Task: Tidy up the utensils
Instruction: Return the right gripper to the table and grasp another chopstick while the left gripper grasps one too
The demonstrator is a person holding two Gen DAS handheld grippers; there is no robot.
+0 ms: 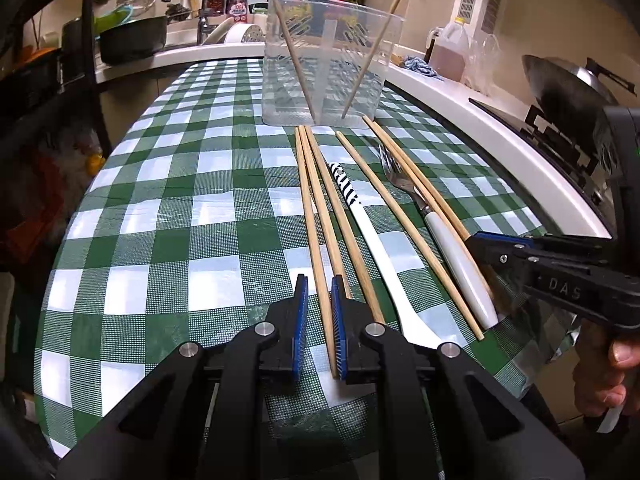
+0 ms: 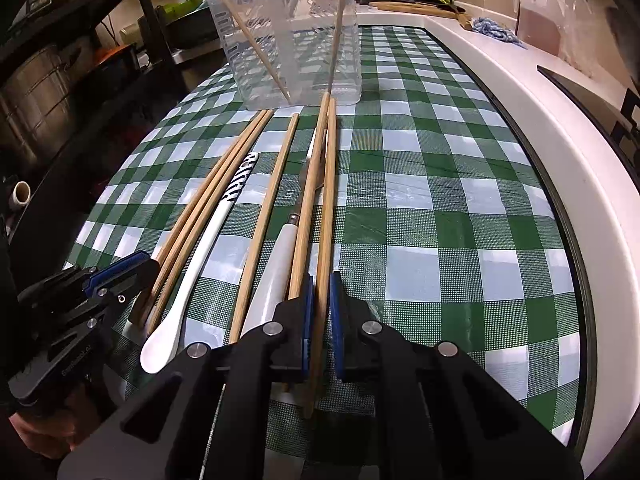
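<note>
Checked tablecloth (image 1: 168, 184) under everything; clear plastic container (image 1: 328, 60) stands at 12 o'clock in both wrist views, two chopsticks already leaning inside it.

Loose utensils lie in a fan between container and grippers — white spoon with striped handle (image 1: 368, 232), white-handled fork (image 1: 452, 256), bare wooden chopsticks.

Left gripper (image 1: 320, 320): jaws nearly together around the leftmost chopstick (image 1: 310, 216), near its thick end. Whether both pads press cannot be told; one pad shows a gap.

Right gripper (image 2: 320, 312): jaws almost together on the rightmost chopstick (image 2: 329, 200), which lies beside a second stick over the fork.

Judgement: step in hand is gripping one stick per hand. To do it well, confirm each grip is firm, lift the thick end first so neighbours stay put, then tip the narrow end toward 12 o'clock into the container. Risk: the adjacent stick drags along.
</note>
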